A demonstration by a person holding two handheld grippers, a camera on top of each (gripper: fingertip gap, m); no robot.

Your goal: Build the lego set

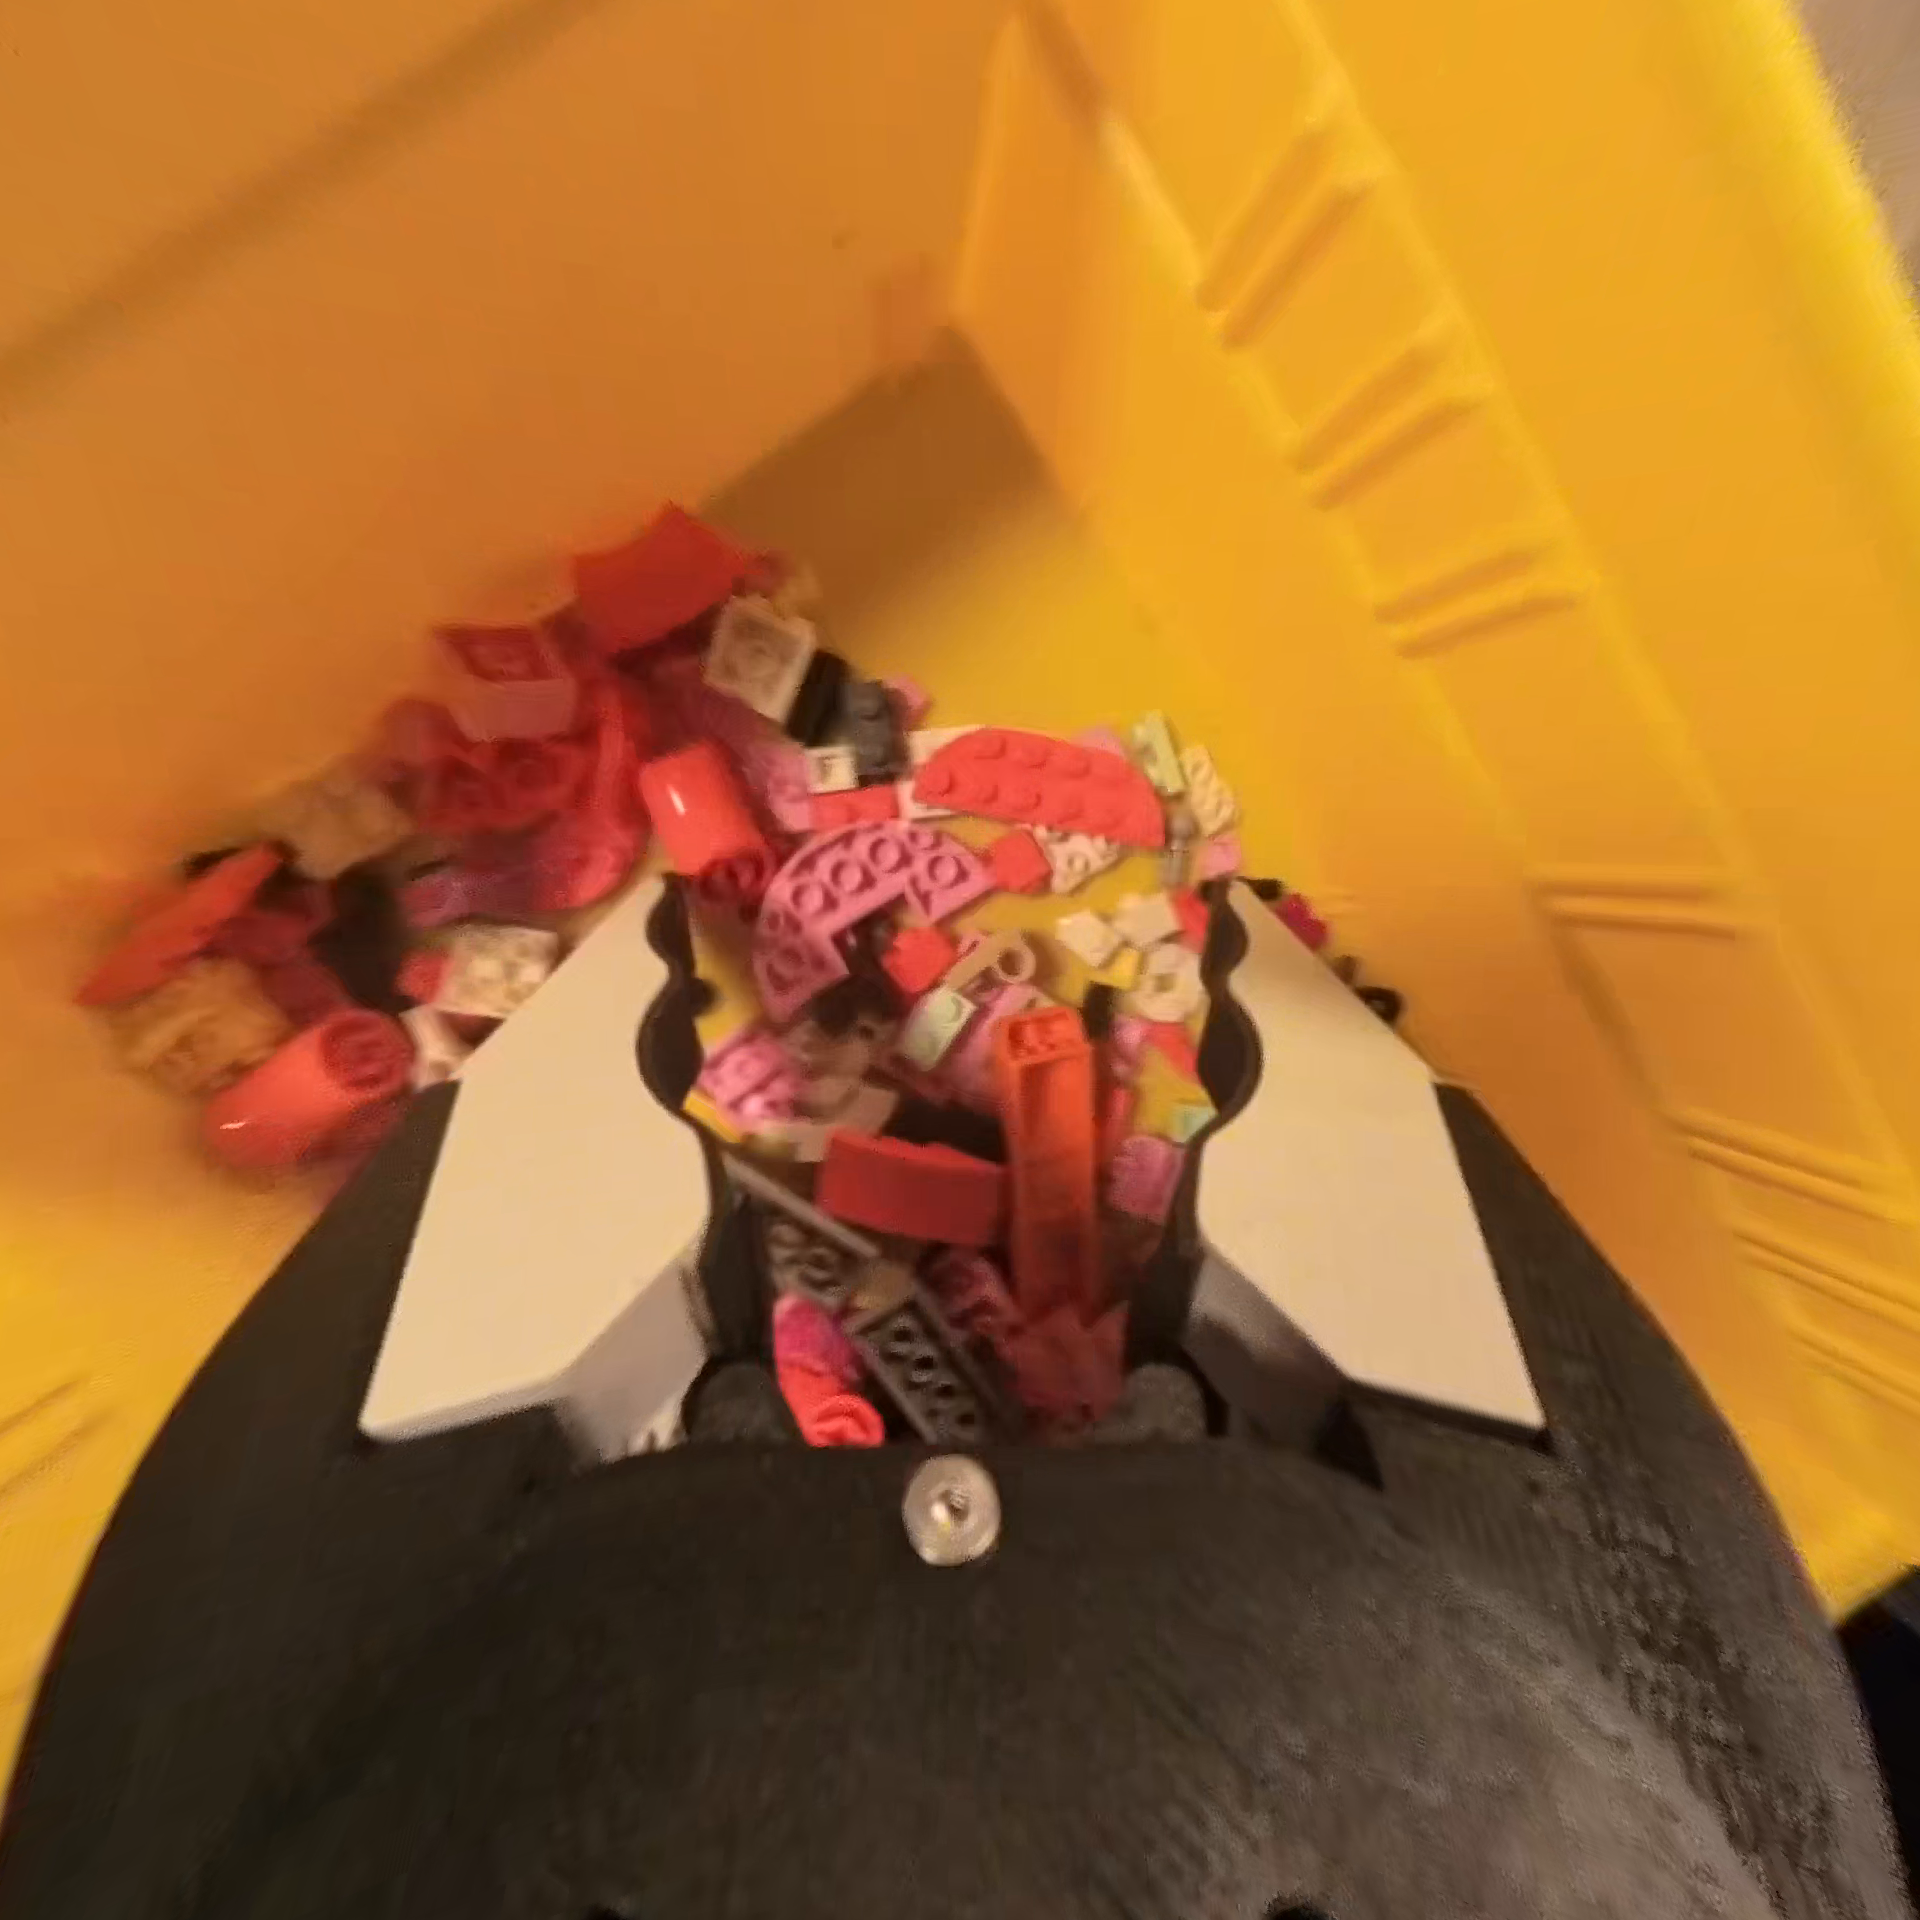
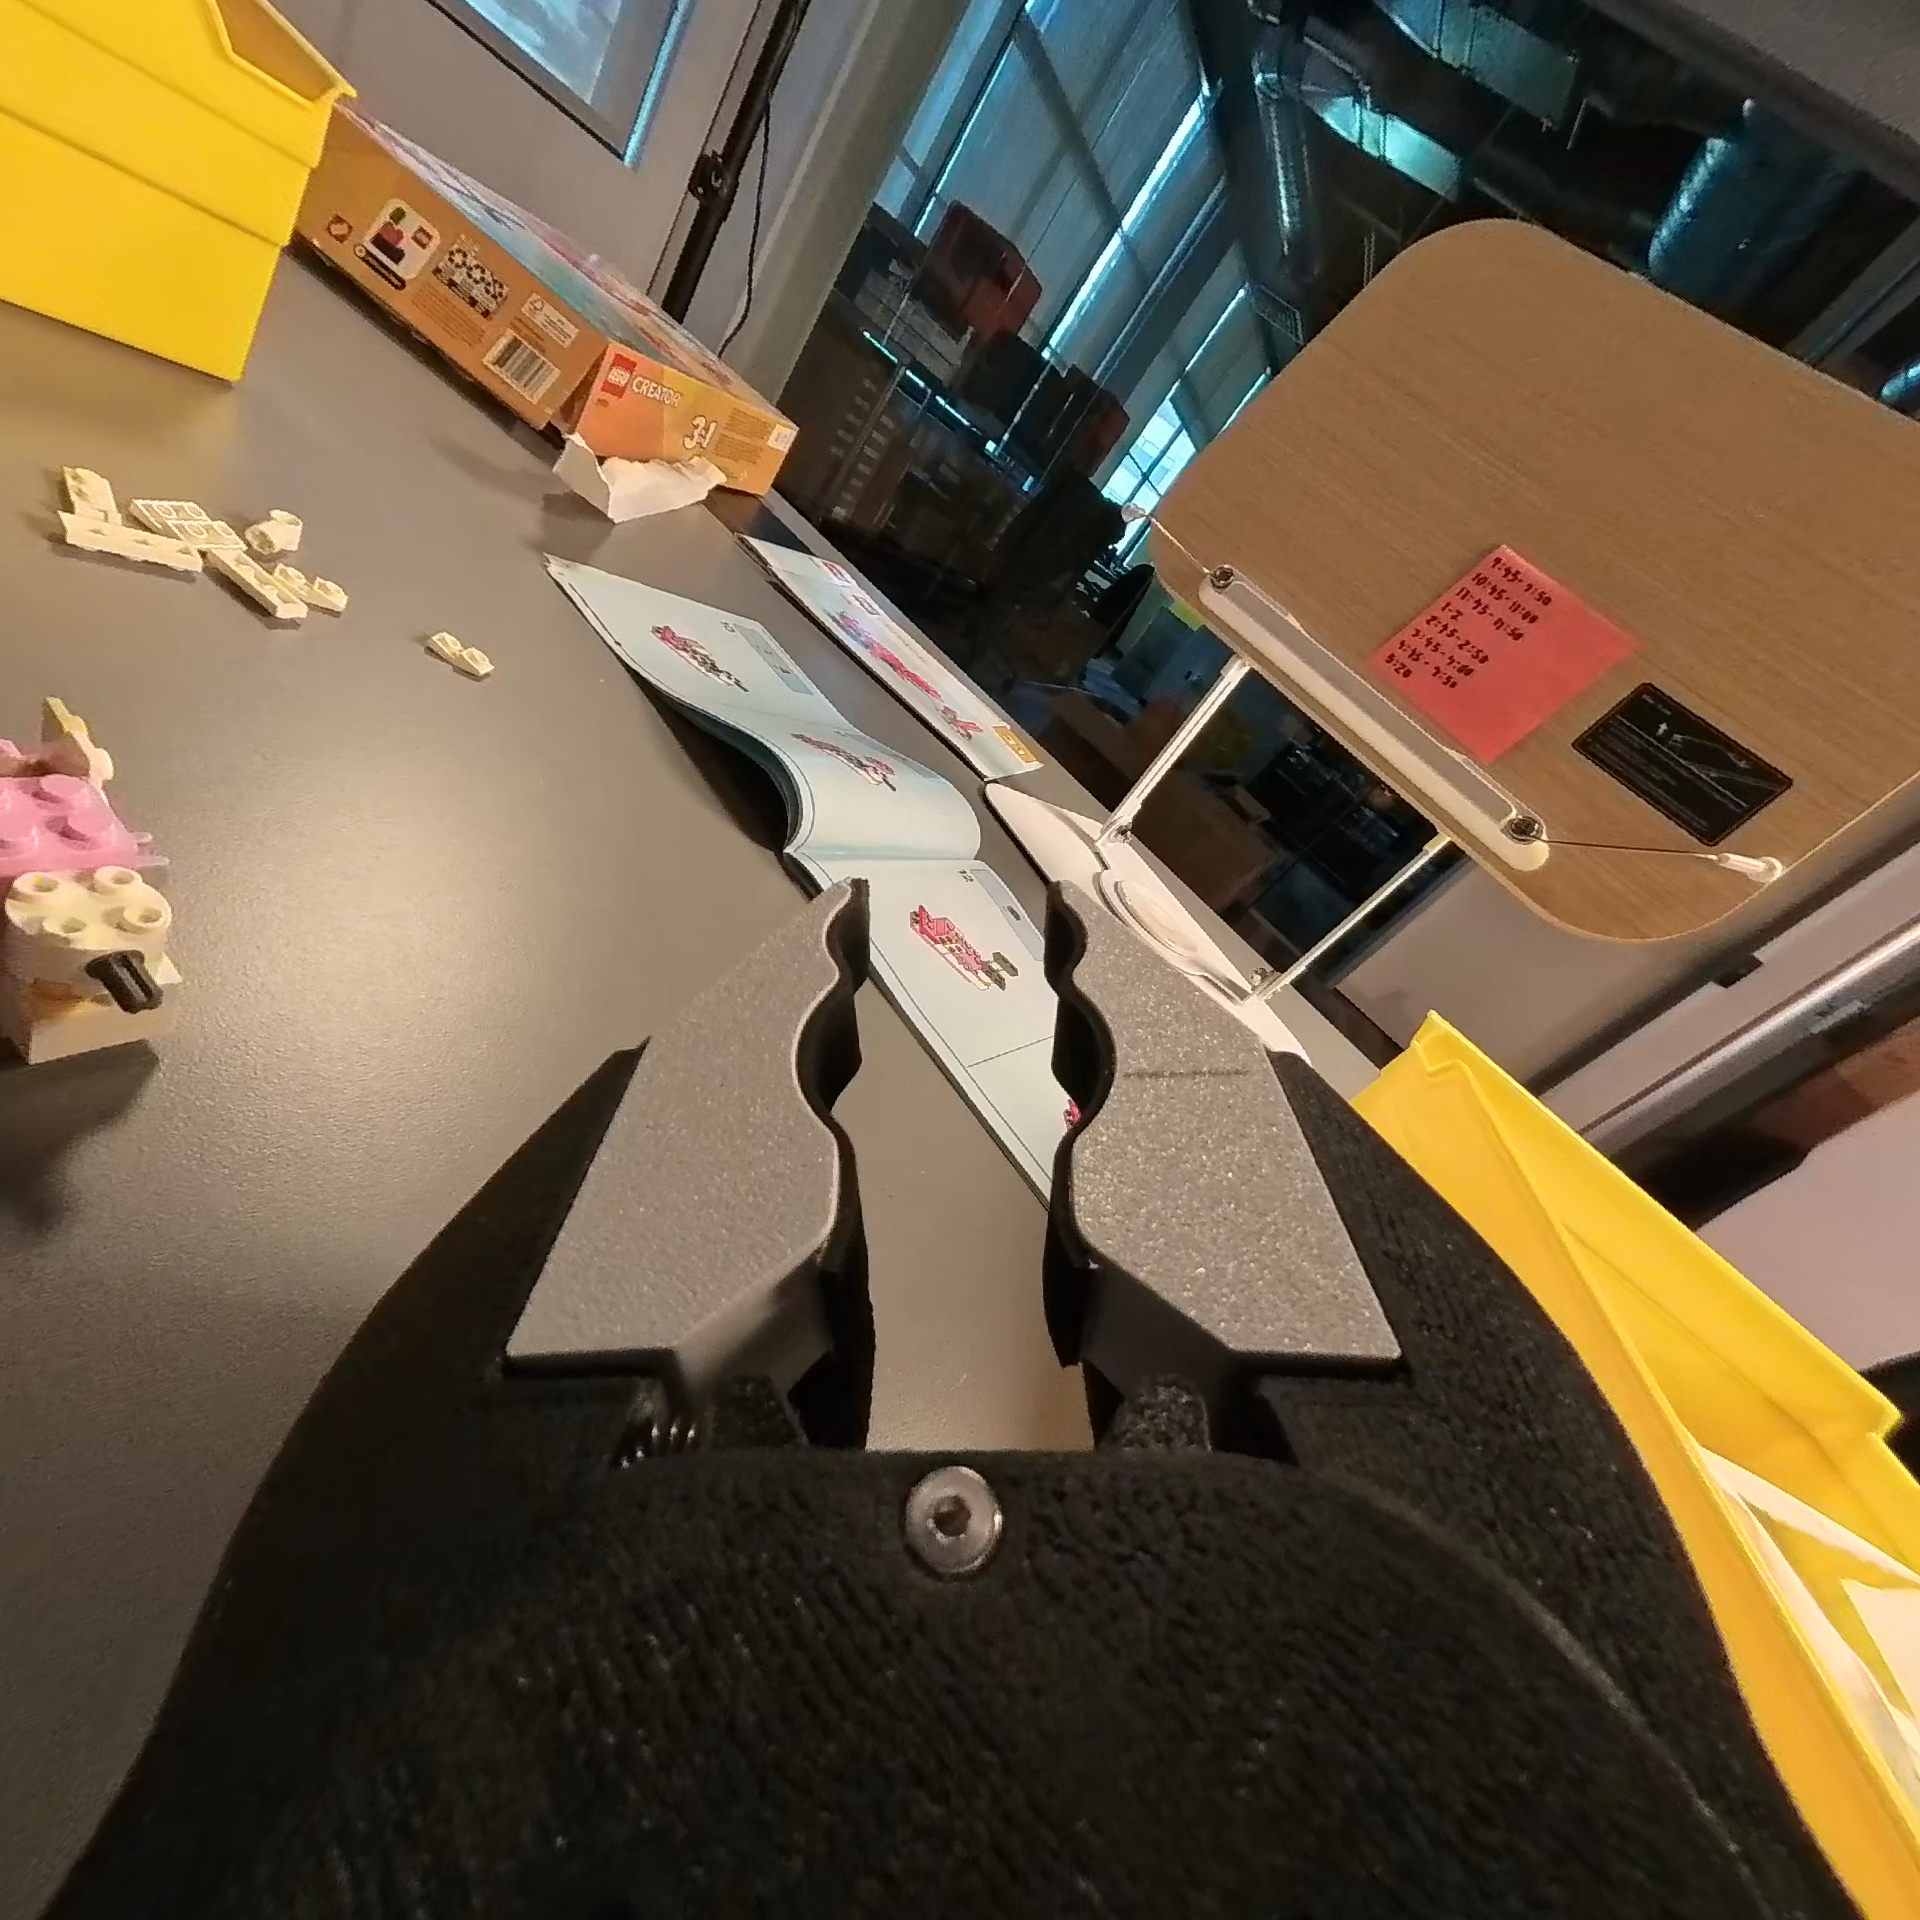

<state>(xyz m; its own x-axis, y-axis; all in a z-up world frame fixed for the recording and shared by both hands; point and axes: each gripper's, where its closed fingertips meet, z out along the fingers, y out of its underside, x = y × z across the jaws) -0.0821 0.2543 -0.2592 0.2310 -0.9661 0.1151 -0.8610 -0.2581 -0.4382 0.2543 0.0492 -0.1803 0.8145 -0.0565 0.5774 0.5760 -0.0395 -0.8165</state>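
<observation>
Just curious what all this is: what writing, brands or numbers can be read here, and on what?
I name the bearers, not their wording.
Orange cardboard box: printed logo, words, barcode.
Pink sticky note on the wooden board: handwritten lines.
Black label beside it: too small.
Open pale-blue instruction booklet: small page numbers.
Toy bricks in the yellow plastic bin: blurred, nothing legible.

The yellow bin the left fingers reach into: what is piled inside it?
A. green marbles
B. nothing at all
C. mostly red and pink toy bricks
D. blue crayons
C: the left wrist view shows a heap of red and pink bricks lying in the yellow bin, between and beyond the open left fingers.
</observation>
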